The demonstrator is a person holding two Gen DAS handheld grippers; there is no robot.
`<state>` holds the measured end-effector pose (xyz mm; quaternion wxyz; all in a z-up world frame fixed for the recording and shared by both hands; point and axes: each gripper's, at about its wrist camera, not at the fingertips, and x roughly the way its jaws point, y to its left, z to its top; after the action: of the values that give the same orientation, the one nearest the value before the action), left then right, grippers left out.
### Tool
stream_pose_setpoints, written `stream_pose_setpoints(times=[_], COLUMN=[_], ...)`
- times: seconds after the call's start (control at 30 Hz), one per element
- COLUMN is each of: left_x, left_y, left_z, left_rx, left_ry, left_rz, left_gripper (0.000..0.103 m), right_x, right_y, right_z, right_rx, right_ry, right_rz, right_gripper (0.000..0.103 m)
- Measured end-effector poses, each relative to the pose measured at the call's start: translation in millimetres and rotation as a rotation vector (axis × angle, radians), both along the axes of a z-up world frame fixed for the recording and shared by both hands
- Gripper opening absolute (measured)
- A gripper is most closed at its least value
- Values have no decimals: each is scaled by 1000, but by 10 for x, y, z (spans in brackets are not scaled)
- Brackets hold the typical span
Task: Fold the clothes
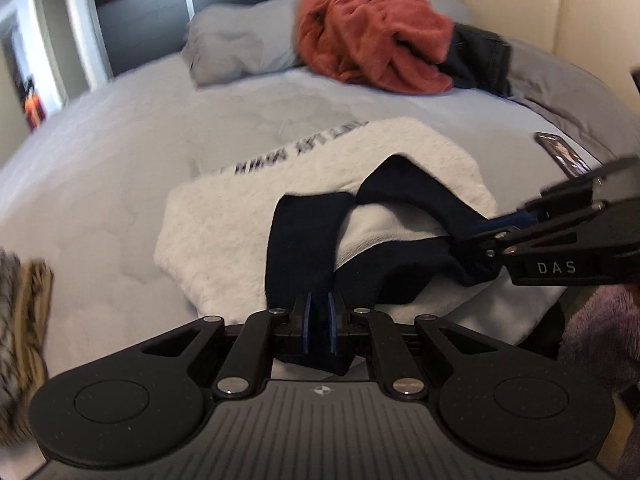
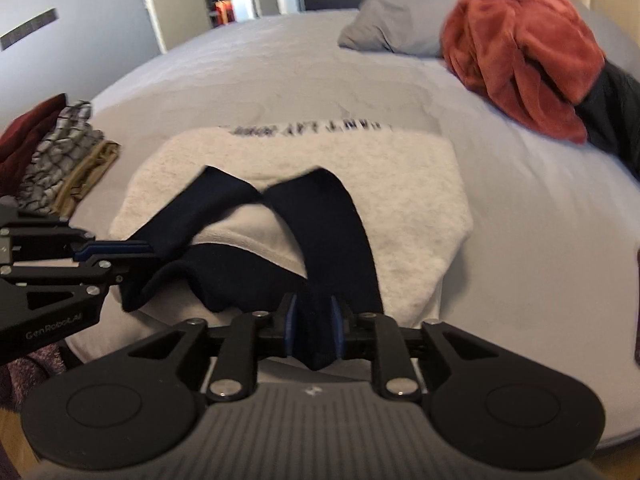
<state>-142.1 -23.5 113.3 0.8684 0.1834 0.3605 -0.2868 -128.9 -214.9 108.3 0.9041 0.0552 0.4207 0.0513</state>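
A white fleece garment (image 1: 240,224) with dark lettering lies on the bed, with dark navy cuffs and a navy waistband at its near edge; it also shows in the right wrist view (image 2: 400,184). My left gripper (image 1: 319,320) is shut on one navy sleeve cuff (image 1: 300,240). My right gripper (image 2: 314,326) is shut on the other navy sleeve cuff (image 2: 332,232). Each gripper shows in the other's view, the right one (image 1: 496,232) at the right, the left one (image 2: 132,250) at the left. Both sleeves lie folded over the garment's body.
A rust-red fleece (image 1: 372,32) lies heaped on dark clothes (image 1: 480,56) by a grey pillow (image 1: 240,44) at the bed's head. Folded clothes (image 2: 52,152) are stacked at the left. A phone (image 1: 562,152) lies at the right. A cream headboard (image 1: 540,0) stands behind.
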Motion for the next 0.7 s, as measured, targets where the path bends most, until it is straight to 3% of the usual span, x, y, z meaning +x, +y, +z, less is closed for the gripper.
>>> stream_pose_setpoints(times=[0.07,0.17,0.3,0.5,0.63,0.7], left_x=[-85,-179,-274,-395,-371,-355], left_y=[-32,-100,-201,-416,-478,-493], left_z=[62,102,102,-80,-191,-221], left_rx=[24,71,110,274,313,319], left_ry=[-46,-90,-110,-235,-267,-283], left_rz=[-44,-103,-210,-375,-403,-406], left_gripper=[17,21,41,44,44,44], right_x=[-65,-120,-143,-129,-64,-55], right_y=[41,132,231,352,369,372], right_z=[70,113,86,-7,-93,-91], right_rx=[-23,-79,-134,-232,-267,-292], right_ry=[-40,-74,-77,-71,-57,-70], right_rz=[37,108,188,265,297,304], right_gripper=[42,42,42,42,35,13])
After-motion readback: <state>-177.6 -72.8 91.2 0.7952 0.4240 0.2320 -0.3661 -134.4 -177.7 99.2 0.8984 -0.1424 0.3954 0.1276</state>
